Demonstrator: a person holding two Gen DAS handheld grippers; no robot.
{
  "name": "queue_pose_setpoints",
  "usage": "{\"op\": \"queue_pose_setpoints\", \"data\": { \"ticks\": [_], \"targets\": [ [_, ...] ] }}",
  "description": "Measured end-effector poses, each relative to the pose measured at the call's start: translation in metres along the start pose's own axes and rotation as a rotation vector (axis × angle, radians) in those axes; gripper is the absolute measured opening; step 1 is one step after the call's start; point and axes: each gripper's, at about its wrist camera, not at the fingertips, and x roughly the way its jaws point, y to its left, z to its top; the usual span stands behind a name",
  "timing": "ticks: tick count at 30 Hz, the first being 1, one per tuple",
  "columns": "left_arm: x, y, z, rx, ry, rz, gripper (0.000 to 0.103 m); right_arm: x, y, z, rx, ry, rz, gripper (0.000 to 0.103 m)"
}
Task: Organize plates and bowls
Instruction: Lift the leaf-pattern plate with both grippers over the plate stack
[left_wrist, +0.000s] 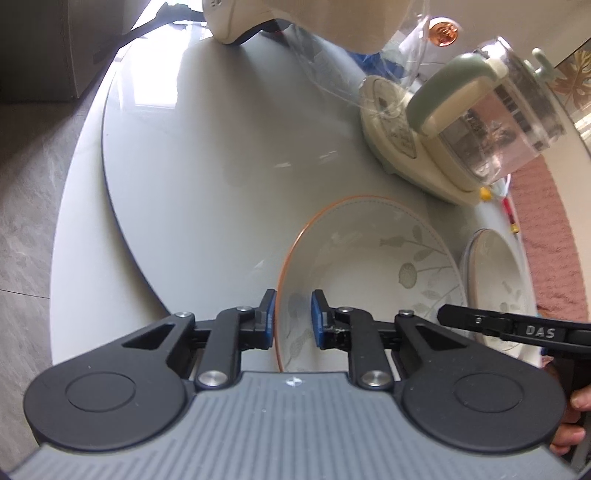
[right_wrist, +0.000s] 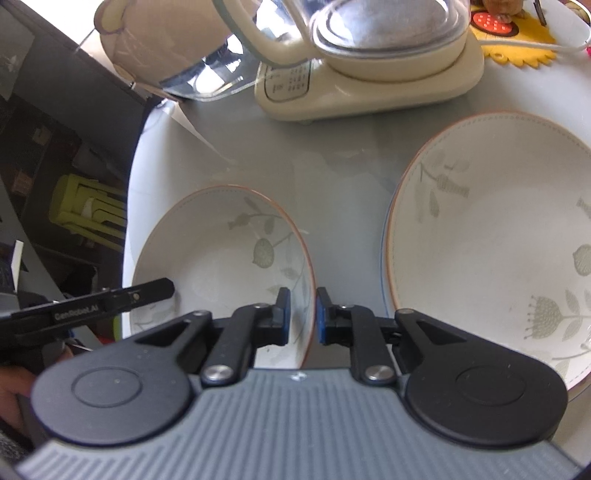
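Right wrist alone shows 2nd bowl's (right_wrist: 491, 240) inside.

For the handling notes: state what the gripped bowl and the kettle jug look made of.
Bowl: likely glazed ceramic; glossy white, printed leaves, thin orange rim. Kettle jug: seemingly clear glass, see-through with reflections; its handle looks like matte plastic.

Both wrist views look steeply down, close over the table (left_wrist: 184, 166); they share the orange-rimmed bowl (left_wrist: 369, 251), seemingly from opposite sides.
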Motion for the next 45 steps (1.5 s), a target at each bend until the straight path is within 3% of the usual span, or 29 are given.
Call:
{"op": "queue_pose_setpoints", "data": {
  "ticks": [7,17,34,45],
  "targets": [
    [-0.01,-0.016,0.002,0.015,-0.036,-0.014,0.022,-0.022,-0.01,-0.003,0.007,-0.039,0.007,0.017],
    [-0.008,-0.067,0.019,0.135,-0.059,-0.058,0.022,-0.054,-0.031,-0.005,0.054,-0.118,-0.001,0.017],
    [0.044,-0.173,0.028,0.242,-0.015,-0.135,0.022,-0.1,-0.115,-0.004,0.146,-0.245,-0.073,0.017],
    [0.088,-0.217,0.017,0.275,0.069,-0.117,0.022,-0.107,-0.165,-0.009,0.191,-0.281,-0.11,0.017]
  ]
}}
